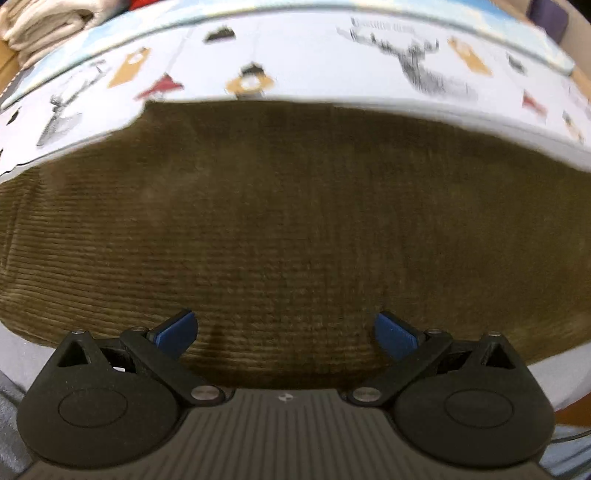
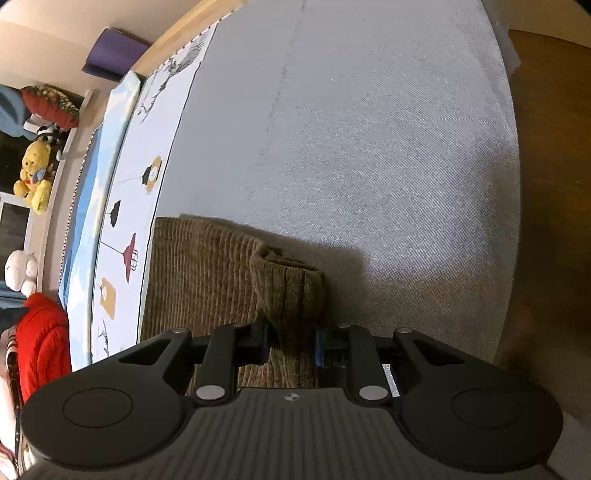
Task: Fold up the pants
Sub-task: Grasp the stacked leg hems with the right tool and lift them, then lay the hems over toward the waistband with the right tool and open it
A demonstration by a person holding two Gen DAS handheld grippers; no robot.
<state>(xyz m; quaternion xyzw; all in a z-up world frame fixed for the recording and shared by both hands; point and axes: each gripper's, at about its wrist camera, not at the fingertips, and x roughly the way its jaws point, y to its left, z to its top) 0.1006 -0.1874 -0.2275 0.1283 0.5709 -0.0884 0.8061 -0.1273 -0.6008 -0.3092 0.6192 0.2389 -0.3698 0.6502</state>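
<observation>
Olive corduroy pants (image 1: 295, 221) lie spread flat on the grey sheet (image 2: 369, 129), and everything else sits around them. Beyond the pants runs a white printed cloth (image 1: 314, 70) with lamps and a deer head on it, touching their far edge. Past that cloth, a pile of folded cream laundry (image 1: 48, 26). From the right side's view, well beyond the pants, a yellow plush bear (image 2: 35, 177) sits on a ledge, with a red garment (image 2: 42, 339) nearer. Nothing blocks the pants themselves.

Now the jaws. The left gripper (image 1: 286, 330) hangs low over the pants' near edge, blue pads (image 1: 177, 328) spread wide, nothing between them. The right gripper (image 2: 291, 345) is pinched tight on a raised fold of the pants (image 2: 288, 291), at the edge beside bare sheet.
</observation>
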